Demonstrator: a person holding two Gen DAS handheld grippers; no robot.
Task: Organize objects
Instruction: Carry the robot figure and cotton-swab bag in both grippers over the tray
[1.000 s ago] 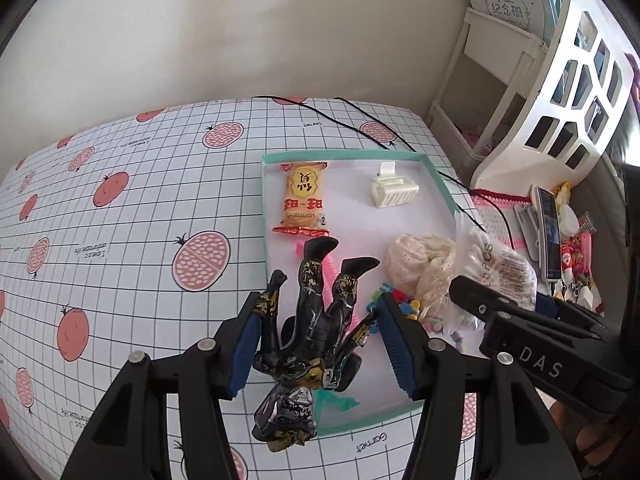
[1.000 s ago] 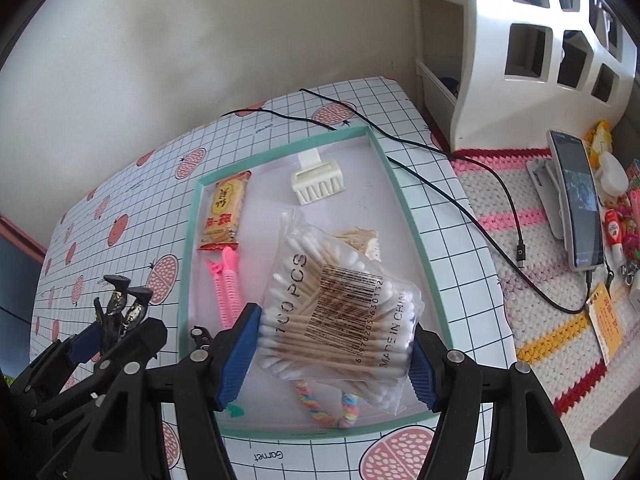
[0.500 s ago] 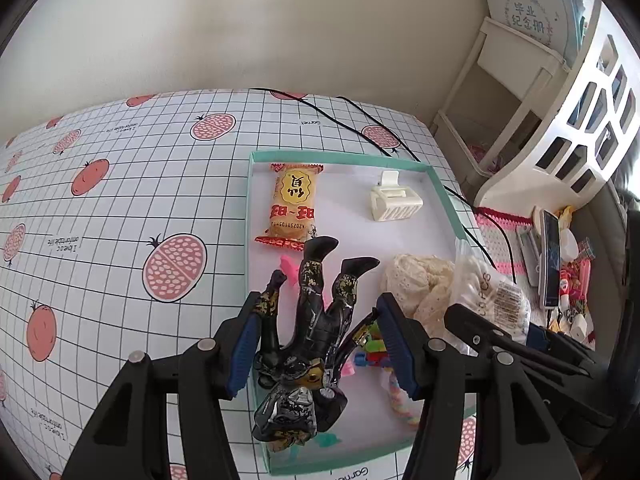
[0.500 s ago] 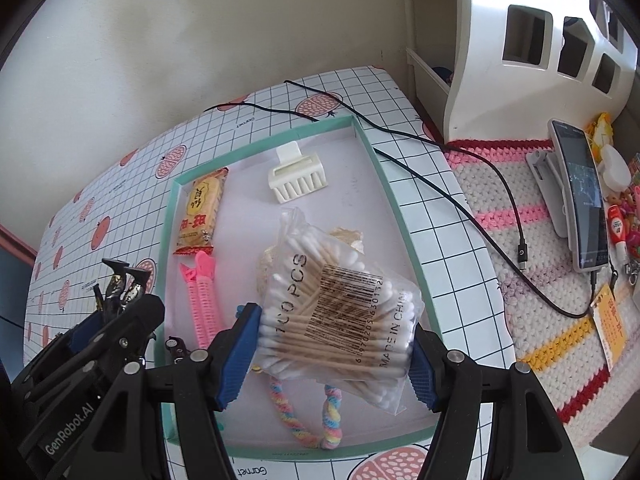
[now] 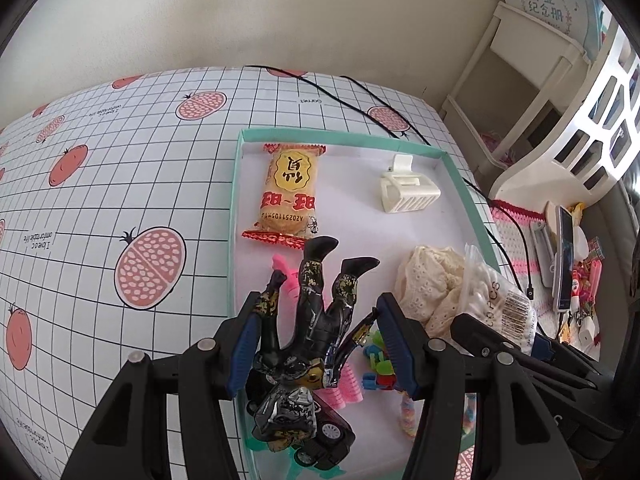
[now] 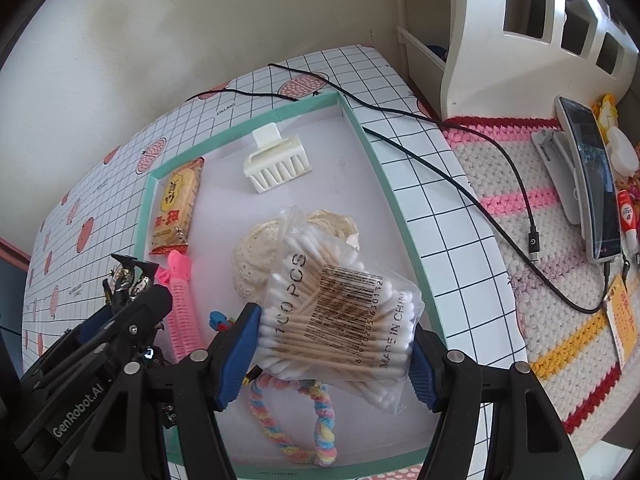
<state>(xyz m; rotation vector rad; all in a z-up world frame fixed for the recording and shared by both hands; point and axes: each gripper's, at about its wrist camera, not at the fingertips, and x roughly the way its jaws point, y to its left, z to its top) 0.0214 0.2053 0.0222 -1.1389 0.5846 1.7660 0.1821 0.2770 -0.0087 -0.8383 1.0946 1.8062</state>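
While left tongs (image 5: 320,344) pinch a toy figure (image 5: 316,312), right tongs (image 6: 334,354) clamp a cotton-swab bag (image 6: 336,308) above the teal-rimmed tray (image 6: 394,216).

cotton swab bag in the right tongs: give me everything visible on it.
The cotton swab bag is a clear, crinkled plastic pouch packed with wooden-stemmed, white-tipped swabs, printed "100 PCS", a barcode and "MADE IN CHINA". The right tongs clamp its sides between blue pads, holding it above the teal-rimmed tray, over the cream lace fabric.

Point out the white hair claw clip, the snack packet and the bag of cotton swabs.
white hair claw clip (image 5: 409,192): left wrist view, ribbed body.
snack packet (image 5: 290,196): left wrist view, printed middle.
bag of cotton swabs (image 6: 340,312): right wrist view, barcode label.
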